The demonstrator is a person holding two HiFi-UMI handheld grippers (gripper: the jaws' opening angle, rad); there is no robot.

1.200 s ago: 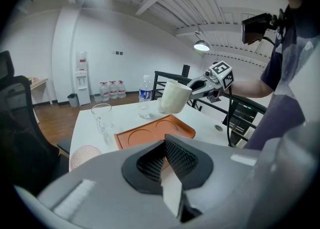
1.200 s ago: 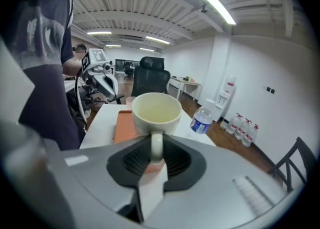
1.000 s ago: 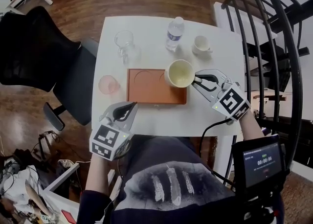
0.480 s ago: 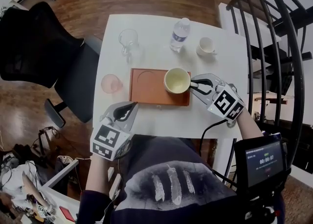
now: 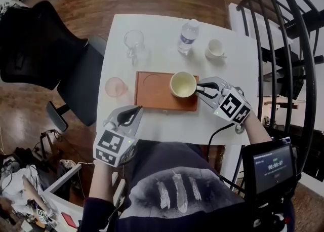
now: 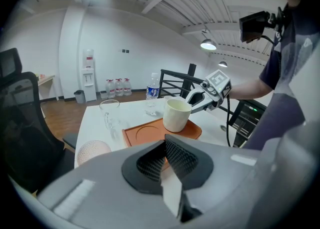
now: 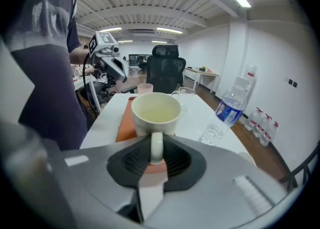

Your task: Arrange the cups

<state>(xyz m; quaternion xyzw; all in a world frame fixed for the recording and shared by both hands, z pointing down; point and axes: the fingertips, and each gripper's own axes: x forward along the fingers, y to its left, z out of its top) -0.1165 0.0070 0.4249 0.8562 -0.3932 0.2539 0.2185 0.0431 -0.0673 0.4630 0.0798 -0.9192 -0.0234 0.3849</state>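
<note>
My right tool (image 5: 201, 87) is clamped on the handle of the cream cup (image 5: 183, 84), jaws narrowed onto it. The cup stands at the right end of the orange tray (image 5: 152, 93) on the table (image 5: 167, 122). My left tool (image 5: 130, 116) hangs over the near table edge, jaws together, nothing in them. A pink cup (image 5: 115, 86) sits just left of the tray. The glass mug (image 5: 133, 41), bottle (image 5: 188, 36) and small white cup (image 5: 215, 48) line the far side.

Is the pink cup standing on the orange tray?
No, the pink cup stands on the white table, just left of the orange tray and clear of its edge.
</note>
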